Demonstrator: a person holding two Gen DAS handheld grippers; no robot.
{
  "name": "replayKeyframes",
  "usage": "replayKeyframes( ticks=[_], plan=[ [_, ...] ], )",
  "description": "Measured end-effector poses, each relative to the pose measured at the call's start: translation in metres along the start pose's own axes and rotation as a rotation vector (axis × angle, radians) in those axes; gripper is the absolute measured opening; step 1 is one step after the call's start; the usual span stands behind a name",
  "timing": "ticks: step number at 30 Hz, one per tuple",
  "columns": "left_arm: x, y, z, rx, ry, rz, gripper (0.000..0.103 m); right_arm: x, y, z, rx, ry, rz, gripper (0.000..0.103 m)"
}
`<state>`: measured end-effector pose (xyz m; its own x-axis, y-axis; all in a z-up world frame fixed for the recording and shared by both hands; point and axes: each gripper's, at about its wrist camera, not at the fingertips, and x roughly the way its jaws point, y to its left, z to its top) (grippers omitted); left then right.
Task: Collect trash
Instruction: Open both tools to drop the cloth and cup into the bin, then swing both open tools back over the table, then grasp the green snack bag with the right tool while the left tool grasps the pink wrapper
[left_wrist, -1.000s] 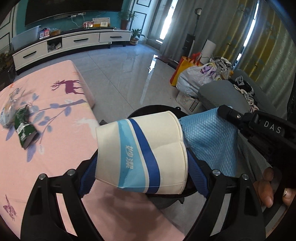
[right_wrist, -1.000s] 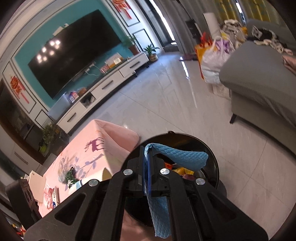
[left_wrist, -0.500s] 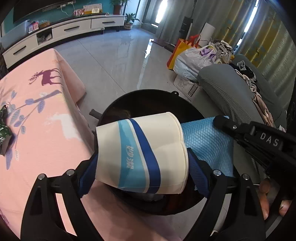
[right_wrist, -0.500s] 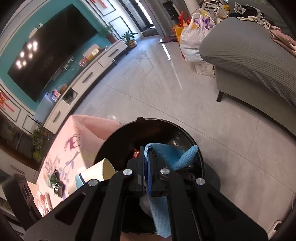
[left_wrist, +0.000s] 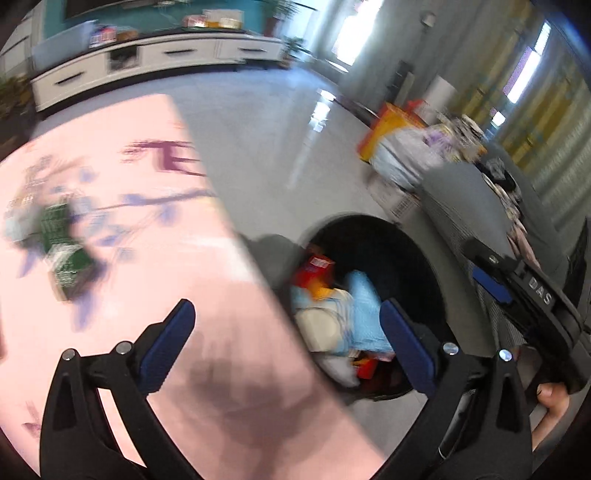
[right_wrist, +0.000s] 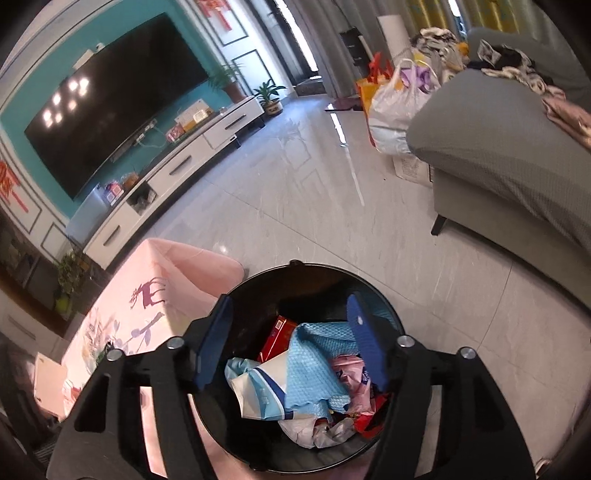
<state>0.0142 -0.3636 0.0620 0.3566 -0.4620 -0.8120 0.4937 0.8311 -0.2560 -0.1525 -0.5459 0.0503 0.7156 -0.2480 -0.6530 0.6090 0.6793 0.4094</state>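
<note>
A black round trash bin (right_wrist: 391, 317) stands on the floor beside the pink table (left_wrist: 122, 229). Inside it lie the blue cloth (right_wrist: 317, 365), the white paper cup with blue stripes (right_wrist: 258, 387), a red box (right_wrist: 277, 332) and crumpled wrappers. My right gripper (right_wrist: 291, 332) hovers over the bin, its jaws opening with nothing pressed between them. My left gripper (left_wrist: 284, 325) hangs over the table edge next to the bin (left_wrist: 417, 254), its jaws opening wide and empty. A green wrapper (left_wrist: 62, 243) lies blurred on the table's left side.
A grey sofa (right_wrist: 517, 147) with clothes stands to the right, with plastic bags (right_wrist: 399, 96) beside it. A white TV cabinet (right_wrist: 177, 166) and a large TV (right_wrist: 110, 99) line the far wall. A hand (left_wrist: 550, 398) holds the right gripper's handle.
The left gripper let go of the paper cup and swung left over the table. The right gripper opened and dropped the blue cloth; both now lie in the bin.
</note>
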Motion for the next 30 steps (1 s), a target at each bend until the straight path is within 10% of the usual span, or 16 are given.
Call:
replayKeyframes(
  ticks=[13,22,30],
  plan=[
    [-0.111,0.245,-0.026,-0.369,-0.133,0.45,0.1,0.02,0.152,-0.032,-0.288,0.11,0.236,0.095],
    [-0.116,0.363,-0.039,-0.537,-0.083,0.439,0.097,0.086,0.289,-0.083,-0.575,0.293,0.276,0.095],
    [-0.089,0.389,-0.048,-0.558,-0.038,0.349,0.074,0.137,0.346,-0.121,-0.73,0.394,0.23,0.061]
  ],
)
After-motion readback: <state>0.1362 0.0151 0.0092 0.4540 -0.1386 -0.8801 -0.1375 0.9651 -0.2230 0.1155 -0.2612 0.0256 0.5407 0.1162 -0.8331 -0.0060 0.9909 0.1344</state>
